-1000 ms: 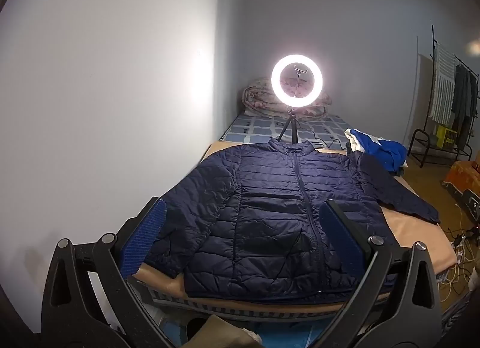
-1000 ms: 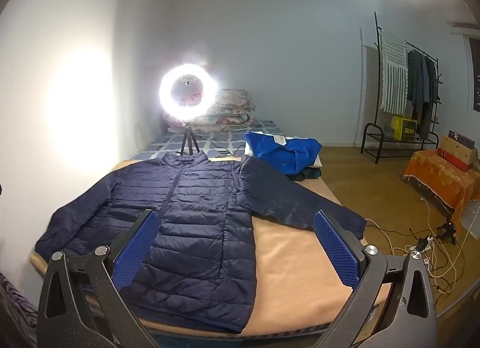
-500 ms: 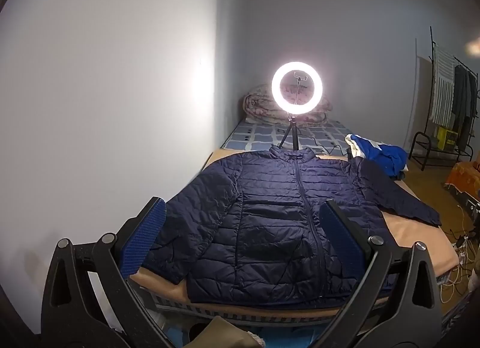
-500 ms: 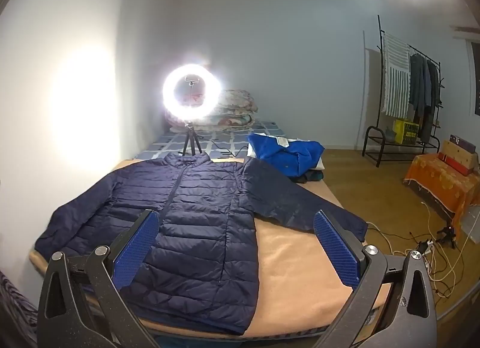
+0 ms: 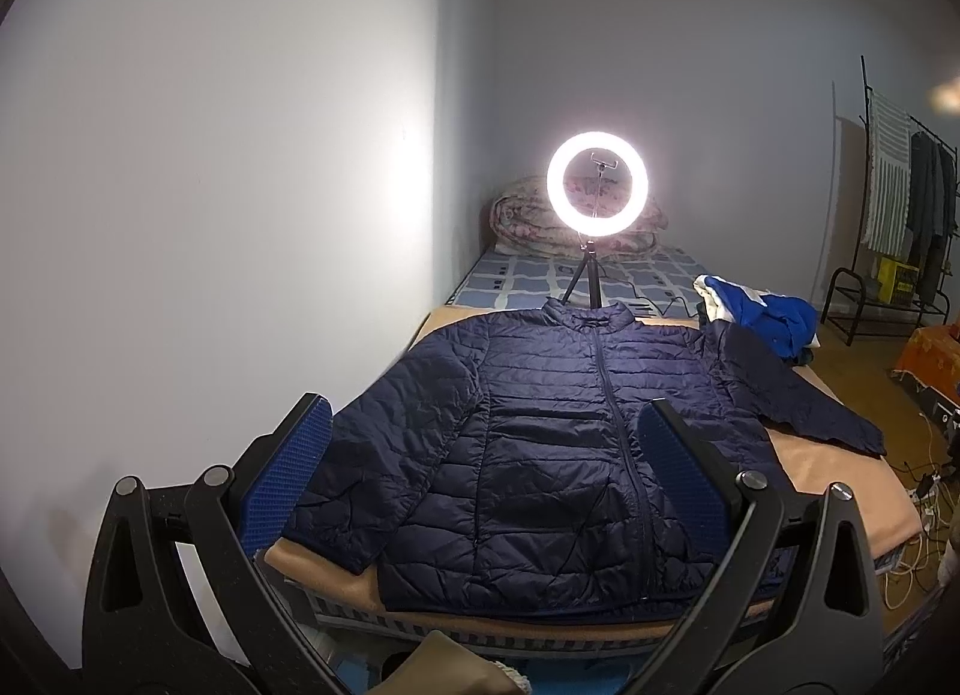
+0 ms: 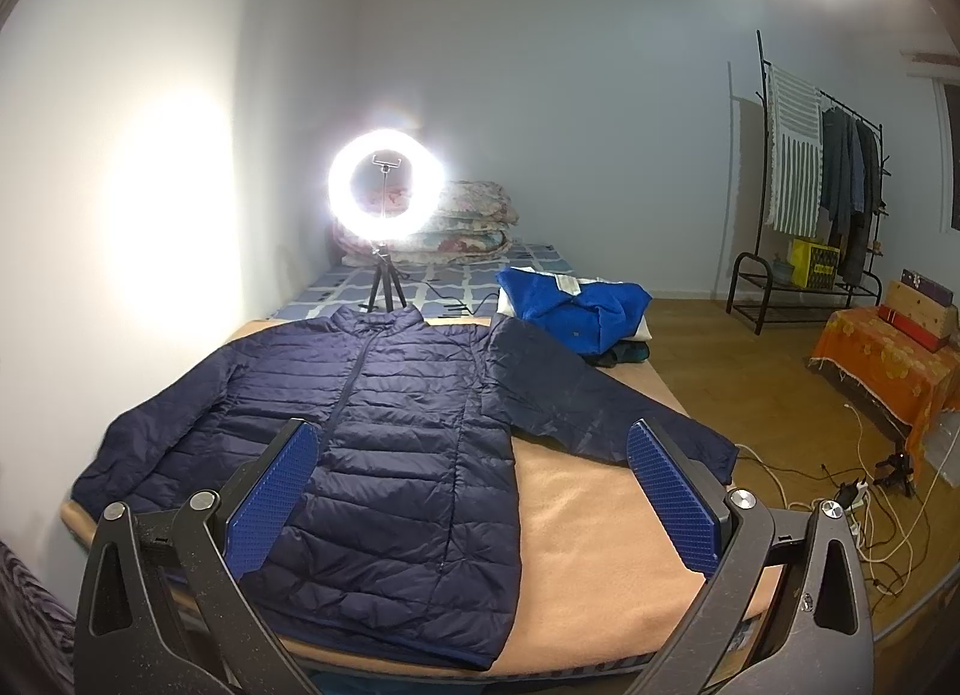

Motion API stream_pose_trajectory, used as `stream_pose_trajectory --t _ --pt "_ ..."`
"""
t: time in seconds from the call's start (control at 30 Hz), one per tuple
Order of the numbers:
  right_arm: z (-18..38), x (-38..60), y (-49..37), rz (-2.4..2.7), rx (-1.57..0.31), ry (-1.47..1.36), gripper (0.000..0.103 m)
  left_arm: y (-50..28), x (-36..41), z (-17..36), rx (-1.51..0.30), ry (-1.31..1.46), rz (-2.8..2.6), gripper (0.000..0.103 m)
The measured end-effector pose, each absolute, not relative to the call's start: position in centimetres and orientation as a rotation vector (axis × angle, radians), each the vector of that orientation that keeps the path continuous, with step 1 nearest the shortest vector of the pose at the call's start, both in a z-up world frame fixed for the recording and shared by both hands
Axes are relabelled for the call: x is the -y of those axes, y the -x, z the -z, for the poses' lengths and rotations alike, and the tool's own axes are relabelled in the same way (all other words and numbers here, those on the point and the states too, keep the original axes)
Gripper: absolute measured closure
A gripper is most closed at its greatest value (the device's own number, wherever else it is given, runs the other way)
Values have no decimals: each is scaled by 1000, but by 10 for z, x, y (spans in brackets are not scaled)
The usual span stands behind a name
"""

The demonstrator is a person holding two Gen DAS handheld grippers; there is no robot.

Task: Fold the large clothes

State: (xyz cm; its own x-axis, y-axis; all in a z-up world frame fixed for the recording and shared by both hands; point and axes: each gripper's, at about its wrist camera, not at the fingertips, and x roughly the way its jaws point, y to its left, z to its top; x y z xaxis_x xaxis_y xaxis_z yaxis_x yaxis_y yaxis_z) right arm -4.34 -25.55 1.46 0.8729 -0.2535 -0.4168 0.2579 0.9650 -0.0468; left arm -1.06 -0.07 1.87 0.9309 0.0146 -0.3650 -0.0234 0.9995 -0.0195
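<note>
- Fingers of the left gripper (image 5: 483,458) and right gripper (image 6: 474,479) spread wide, holding nothing.
- Navy puffer jacket (image 6: 384,425) lies flat (zipped, sleeves out) on the tan blanket (image 6: 588,521), ring light (image 6: 386,182) behind.

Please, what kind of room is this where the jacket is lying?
Most likely a bedroom at home. The navy jacket lies flat on a bed, folded quilts are stacked at the far end, and a clothes rack stands by the wall.
</note>
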Motion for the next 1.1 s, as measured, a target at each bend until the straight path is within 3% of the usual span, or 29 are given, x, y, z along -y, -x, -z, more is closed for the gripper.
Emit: stream_pose_trajectory --t 1.1 --pt "-10 253 43 258 -429 1 0 3 -3 -8 -391 32 -28 0"
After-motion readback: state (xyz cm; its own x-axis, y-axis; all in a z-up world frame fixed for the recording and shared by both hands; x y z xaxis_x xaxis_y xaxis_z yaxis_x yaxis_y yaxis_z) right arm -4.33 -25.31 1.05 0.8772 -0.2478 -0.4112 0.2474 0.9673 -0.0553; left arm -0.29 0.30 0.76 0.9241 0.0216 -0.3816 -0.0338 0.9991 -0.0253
